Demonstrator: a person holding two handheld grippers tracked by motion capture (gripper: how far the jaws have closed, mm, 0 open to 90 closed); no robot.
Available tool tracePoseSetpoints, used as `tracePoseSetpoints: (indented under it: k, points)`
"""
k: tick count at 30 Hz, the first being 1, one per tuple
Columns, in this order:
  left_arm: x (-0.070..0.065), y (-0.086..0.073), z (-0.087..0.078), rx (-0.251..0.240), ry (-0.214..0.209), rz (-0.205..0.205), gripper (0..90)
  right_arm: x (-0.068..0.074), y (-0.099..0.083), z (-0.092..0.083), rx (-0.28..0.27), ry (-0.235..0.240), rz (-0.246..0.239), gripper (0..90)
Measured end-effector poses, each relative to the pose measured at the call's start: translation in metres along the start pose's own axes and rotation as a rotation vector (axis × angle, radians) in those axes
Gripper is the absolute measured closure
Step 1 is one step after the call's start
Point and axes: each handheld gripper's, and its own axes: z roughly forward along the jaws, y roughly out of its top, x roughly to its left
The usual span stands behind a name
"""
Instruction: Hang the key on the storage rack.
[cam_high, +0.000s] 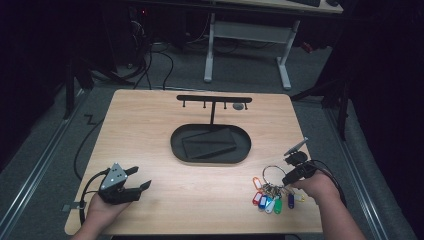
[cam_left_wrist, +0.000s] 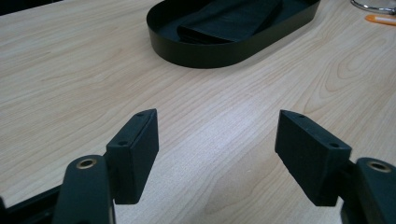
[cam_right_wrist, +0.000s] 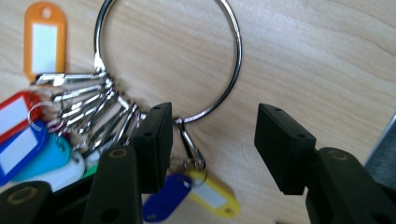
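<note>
The right gripper (cam_right_wrist: 212, 149) hangs over the key ring (cam_right_wrist: 205, 107), jaws apart, gripping nothing. Its own view resolves the thin steel loop, snap clips and glossy plastic tags (cam_right_wrist: 44, 42); the high view places the ring (cam_high: 272, 175) at the wooden table's (cam_high: 200, 200) front right. The left gripper (cam_left_wrist: 217, 158) is released over bare woodgrain near the black oval tray (cam_left_wrist: 196, 53).

tray (cam_high: 175, 145) – black | ring (cam_right_wrist: 233, 70) – silver | tags (cam_high: 265, 200) – multicoloured
</note>
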Motion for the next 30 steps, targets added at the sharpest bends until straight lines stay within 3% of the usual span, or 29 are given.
tracePoseSetpoints:
  k: [11,17,19,22,27,30]
  points:
    - [0.0,-0.004,-0.002,0.01,-0.001,0.01,31.1,-0.01,0.019,0.019,0.045,0.006,0.016,61.2]
    - [0.0,-0.004,-0.003,0.006,-0.004,0.014,31.2,-0.017,0.025,0.023,0.075,0.044,0.042,62.4]
    - [0.0,-0.005,-0.003,0.008,-0.004,0.012,31.3,-0.017,0.027,0.023,0.089,0.045,0.038,63.0]
    - [0.001,-0.005,-0.003,0.007,-0.005,0.01,31.4,-0.014,0.031,0.023,0.113,0.046,0.02,73.1]
    - [0.001,-0.005,-0.002,0.01,-0.007,0.011,31.6,-0.012,0.035,0.023,0.134,0.049,0.011,80.1]
    - [0.0,-0.005,-0.001,0.013,-0.011,0.017,31.8,-0.007,0.036,0.023,0.137,0.042,-0.031,85.9]
